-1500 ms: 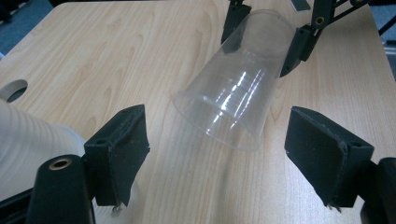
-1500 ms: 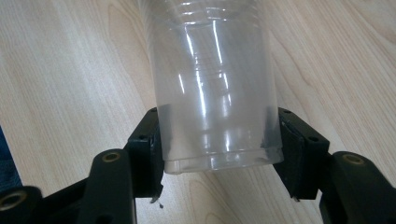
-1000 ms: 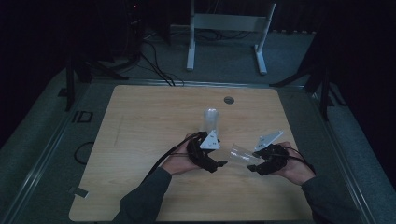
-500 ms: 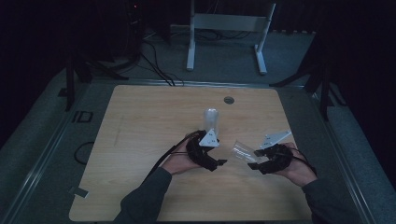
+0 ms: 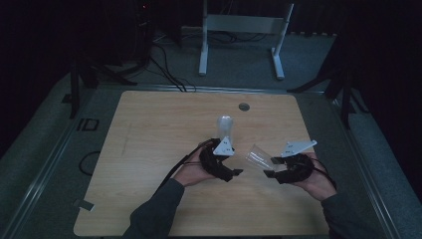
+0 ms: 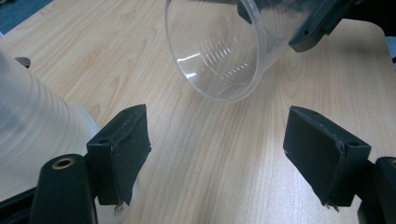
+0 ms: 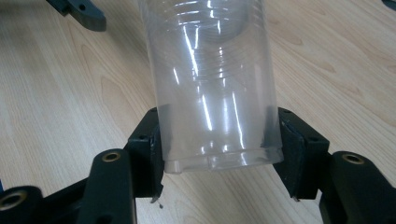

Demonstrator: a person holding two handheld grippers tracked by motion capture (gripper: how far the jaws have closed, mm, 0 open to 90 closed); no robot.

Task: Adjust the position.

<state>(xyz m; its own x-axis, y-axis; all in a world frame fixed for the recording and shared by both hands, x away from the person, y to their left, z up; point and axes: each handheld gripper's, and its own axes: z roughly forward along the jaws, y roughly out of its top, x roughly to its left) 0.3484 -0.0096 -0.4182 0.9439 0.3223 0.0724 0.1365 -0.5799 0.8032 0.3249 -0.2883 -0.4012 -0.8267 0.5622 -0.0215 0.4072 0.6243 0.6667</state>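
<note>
My right gripper [image 5: 271,167] [image 7: 219,135] is shut on the base end of a clear plastic cup [image 5: 258,157] [image 7: 210,84]. The cup lies tilted above the wooden table [image 5: 149,149], its mouth [image 6: 212,51] turned toward my left gripper. My left gripper [image 5: 234,167] [image 6: 217,116] is open a short way from that mouth. Its jaws have just been closing a little, with nothing between them. A frosted-looking stack of cups [image 5: 225,127] [image 6: 32,121] stands upright on the table, just outside the left gripper's left pad [image 6: 123,149].
A small round grommet [image 5: 243,106] sits near the table's far edge. Behind the table a white metal stand [image 5: 244,30] and cables lie on the dark floor. Bare wood stretches to the left of my hands.
The right gripper has edged the clear cup slightly up and toward the left gripper. The left hand and the cup stack have stayed where they were.
</note>
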